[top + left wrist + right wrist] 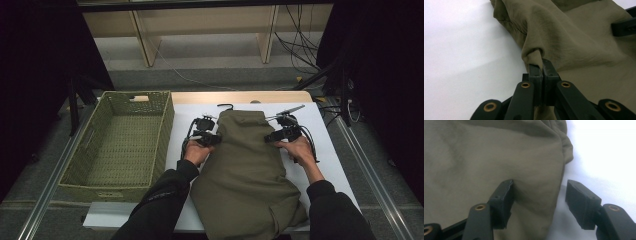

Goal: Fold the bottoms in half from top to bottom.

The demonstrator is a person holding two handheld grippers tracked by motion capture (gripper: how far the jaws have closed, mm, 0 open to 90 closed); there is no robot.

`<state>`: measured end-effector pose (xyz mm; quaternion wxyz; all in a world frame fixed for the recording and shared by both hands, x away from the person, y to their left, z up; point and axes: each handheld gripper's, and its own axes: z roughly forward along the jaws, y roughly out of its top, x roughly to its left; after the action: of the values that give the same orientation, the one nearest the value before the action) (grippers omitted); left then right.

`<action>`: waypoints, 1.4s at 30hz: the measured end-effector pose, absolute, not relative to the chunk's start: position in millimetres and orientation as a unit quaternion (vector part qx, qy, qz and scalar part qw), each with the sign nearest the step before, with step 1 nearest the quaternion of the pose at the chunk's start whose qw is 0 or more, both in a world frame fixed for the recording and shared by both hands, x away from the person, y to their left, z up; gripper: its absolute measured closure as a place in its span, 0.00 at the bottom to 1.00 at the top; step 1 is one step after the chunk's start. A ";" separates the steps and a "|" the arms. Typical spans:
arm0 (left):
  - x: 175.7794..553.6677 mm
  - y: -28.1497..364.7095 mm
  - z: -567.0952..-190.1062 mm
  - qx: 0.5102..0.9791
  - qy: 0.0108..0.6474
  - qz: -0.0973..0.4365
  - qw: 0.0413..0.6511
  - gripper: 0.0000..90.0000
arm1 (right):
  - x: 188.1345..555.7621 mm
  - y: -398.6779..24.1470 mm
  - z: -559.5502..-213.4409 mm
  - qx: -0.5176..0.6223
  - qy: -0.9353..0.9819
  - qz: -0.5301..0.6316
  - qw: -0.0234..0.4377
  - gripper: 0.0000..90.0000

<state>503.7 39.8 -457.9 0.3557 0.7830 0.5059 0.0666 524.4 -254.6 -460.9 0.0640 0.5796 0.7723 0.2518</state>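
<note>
Olive garment point(242, 170) spread on white table point(330, 150) centre, hanger hook point(226, 106) at far end, woven basket point(117, 145) just left. Left gripper point(541, 72) clenched on a pinch of fabric at garment's left edge; right gripper point(537, 197) released, jaws apart straddling right edge w/ cloth between, not yet pinched. Risk, as judged: lifting now w/ one side held → lopsided drag, bunching, thin left pinch slipping out.

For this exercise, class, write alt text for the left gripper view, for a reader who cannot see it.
The left gripper, with its two black jaws shut, pinches a raised fold at the edge of an olive-green garment lying on a white table surface. The cloth spreads up and to the right, and a jaw of the right gripper shows at the right edge.
</note>
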 end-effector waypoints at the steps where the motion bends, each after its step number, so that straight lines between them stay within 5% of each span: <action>1: 503.8 39.9 -458.3 0.783 0.506 0.066 0.356 0.97 | 525.9 -253.6 -462.6 0.578 0.774 0.249 0.064 0.47; 6: 504.0 39.4 -457.8 0.785 0.504 0.066 0.355 0.97 | 530.7 -247.5 -463.0 0.580 0.775 0.241 0.064 0.55; 15: 504.5 41.1 -457.5 0.782 0.505 0.060 0.359 0.97 | 532.8 -244.9 -462.7 0.582 0.776 0.236 0.056 0.91; 42: 514.9 49.5 -443.4 0.753 0.521 0.086 0.392 0.97 | 536.5 -253.3 -409.8 0.558 0.765 0.313 0.078 0.97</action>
<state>514.9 49.5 -443.4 0.3924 0.7534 0.5206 0.0860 536.5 -253.3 -409.8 0.0780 0.5577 0.7648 0.3128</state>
